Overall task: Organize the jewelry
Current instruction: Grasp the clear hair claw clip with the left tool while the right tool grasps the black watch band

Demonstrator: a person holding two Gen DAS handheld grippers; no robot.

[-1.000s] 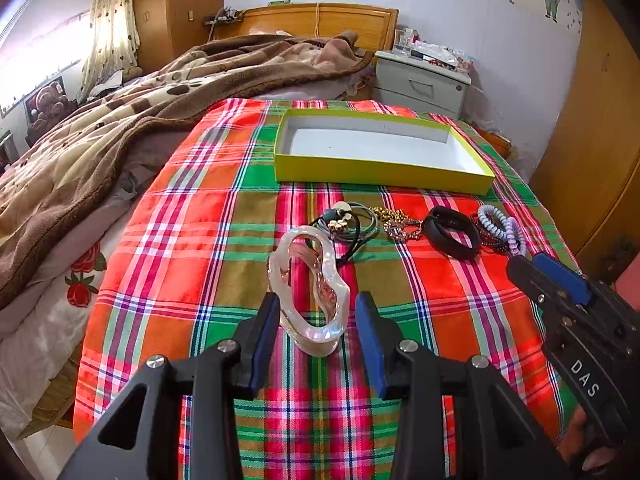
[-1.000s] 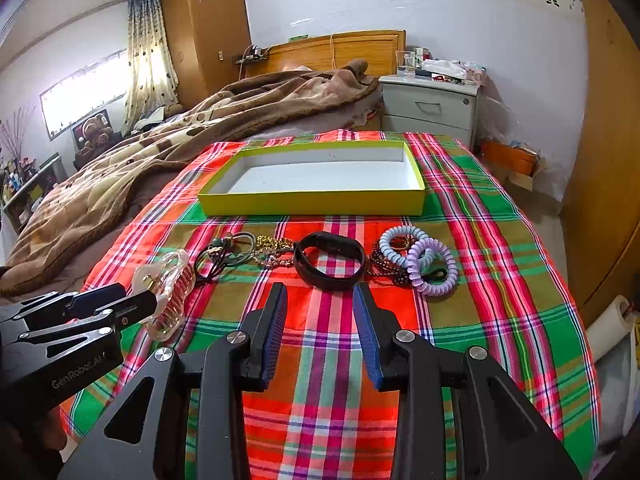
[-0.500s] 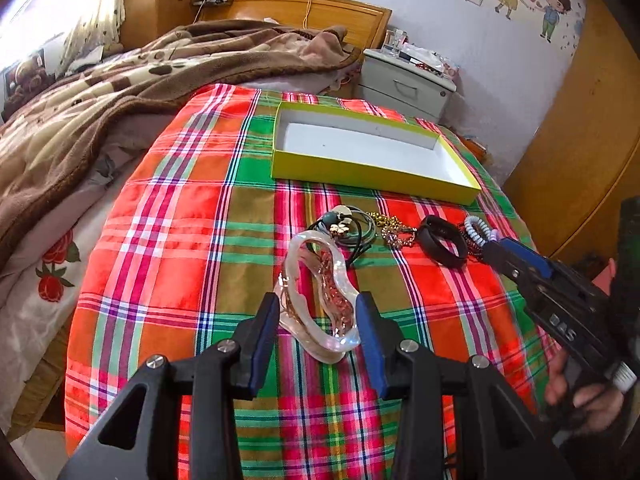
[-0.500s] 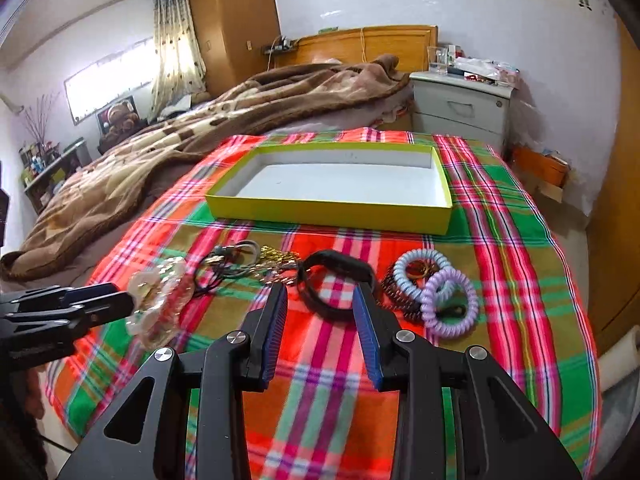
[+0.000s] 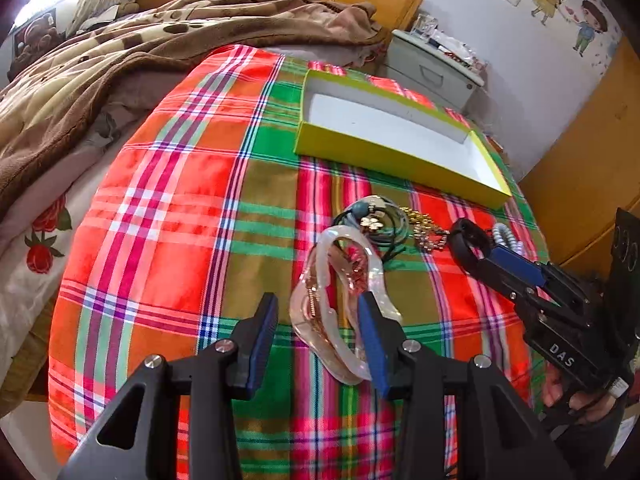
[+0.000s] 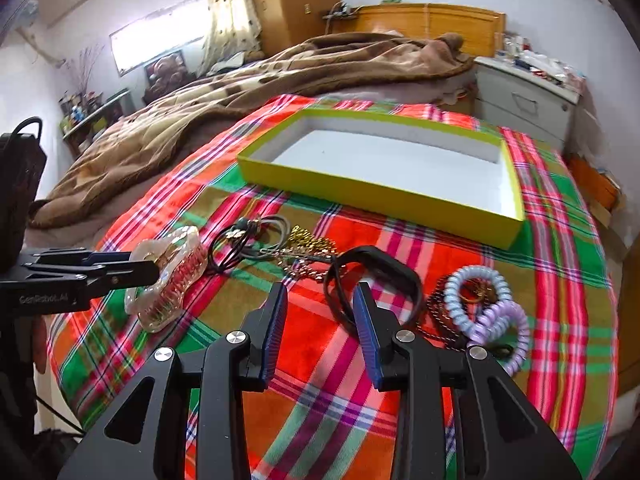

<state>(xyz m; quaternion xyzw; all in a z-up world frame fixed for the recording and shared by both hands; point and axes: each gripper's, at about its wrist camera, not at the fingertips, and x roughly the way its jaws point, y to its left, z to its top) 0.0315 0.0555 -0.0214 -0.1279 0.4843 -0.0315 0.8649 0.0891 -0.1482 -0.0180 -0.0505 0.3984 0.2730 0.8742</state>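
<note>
The left tongs [image 5: 318, 338], marked "GenRobot.AI", stand apart astride the clear hair claw [image 5: 340, 308]; the "DAS"-marked right tongs [image 6: 320, 320] gape over the black bracelet [image 6: 374, 280]. Beyond, on the plaid bedspread [image 5: 160, 220], lies the yellow box [image 5: 400, 136].

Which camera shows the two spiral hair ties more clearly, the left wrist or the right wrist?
The right wrist view: both spiral hair ties, pale blue and lilac, lie there in full on the plaid cloth. In the left wrist view the right gripper covers them except a small pale coil.
</note>
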